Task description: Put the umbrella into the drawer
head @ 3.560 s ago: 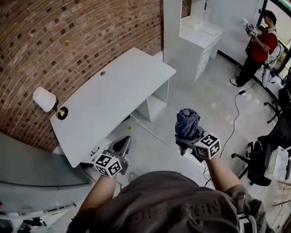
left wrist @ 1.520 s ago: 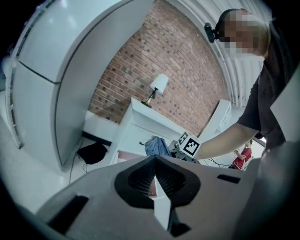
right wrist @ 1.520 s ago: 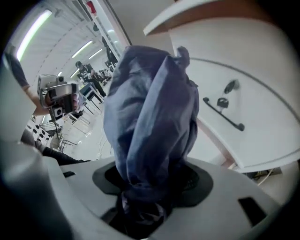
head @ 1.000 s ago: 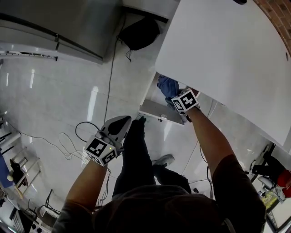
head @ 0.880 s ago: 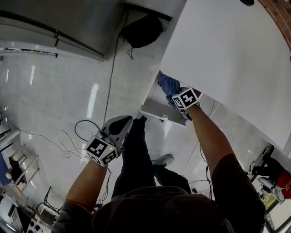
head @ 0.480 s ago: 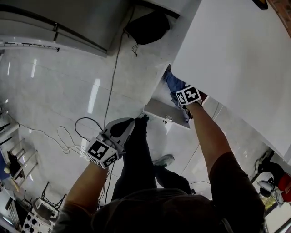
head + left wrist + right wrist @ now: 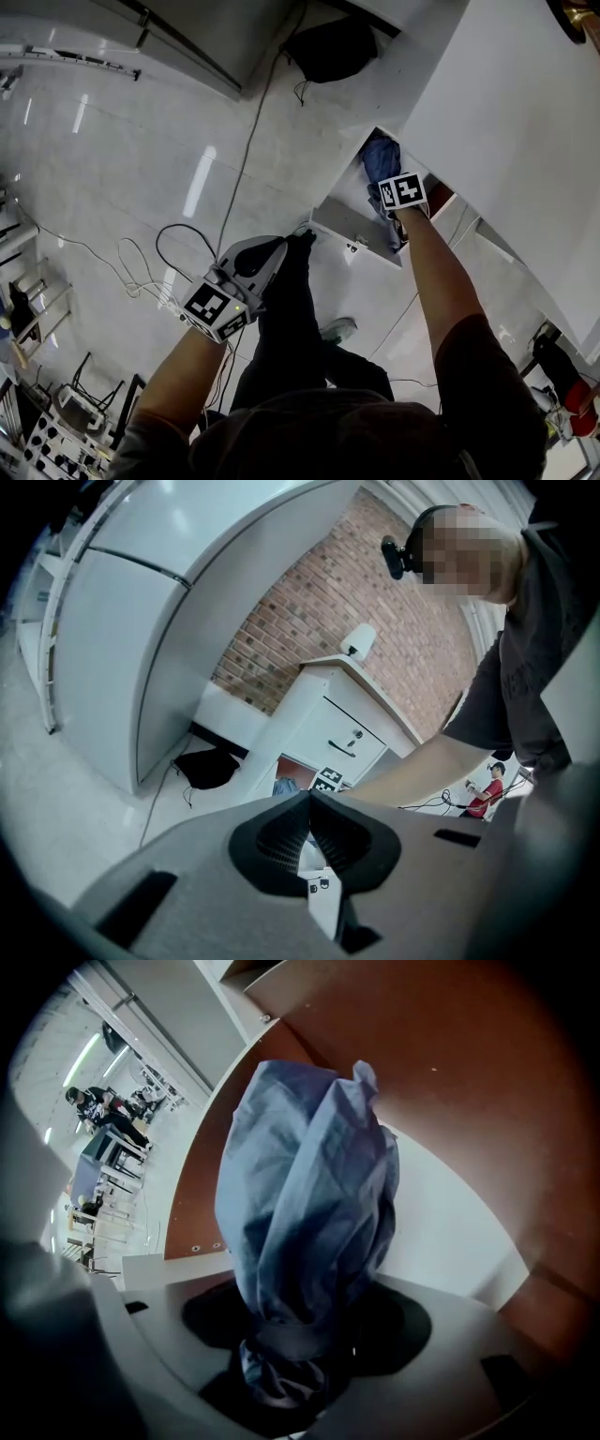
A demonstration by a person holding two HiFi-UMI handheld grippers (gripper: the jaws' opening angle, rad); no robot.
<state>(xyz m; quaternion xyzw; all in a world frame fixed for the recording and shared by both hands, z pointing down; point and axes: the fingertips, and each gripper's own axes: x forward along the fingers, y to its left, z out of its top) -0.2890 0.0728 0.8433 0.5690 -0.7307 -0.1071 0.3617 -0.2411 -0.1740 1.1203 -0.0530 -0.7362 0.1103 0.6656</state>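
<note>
Under white desk (image 7: 506, 112), open drawer (image 7: 349, 223), blue umbrella (image 7: 380, 157), glossy floor (image 7: 122, 159)

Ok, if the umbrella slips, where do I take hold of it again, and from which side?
Take the umbrella at its narrow gathered end, where the blue fabric bunches tight; the fuller folds beyond would probably squash. Come from above: the drawer is open at the top, with walls around. The right gripper sits at that end now, its jaws just opening with the umbrella between them.
</note>
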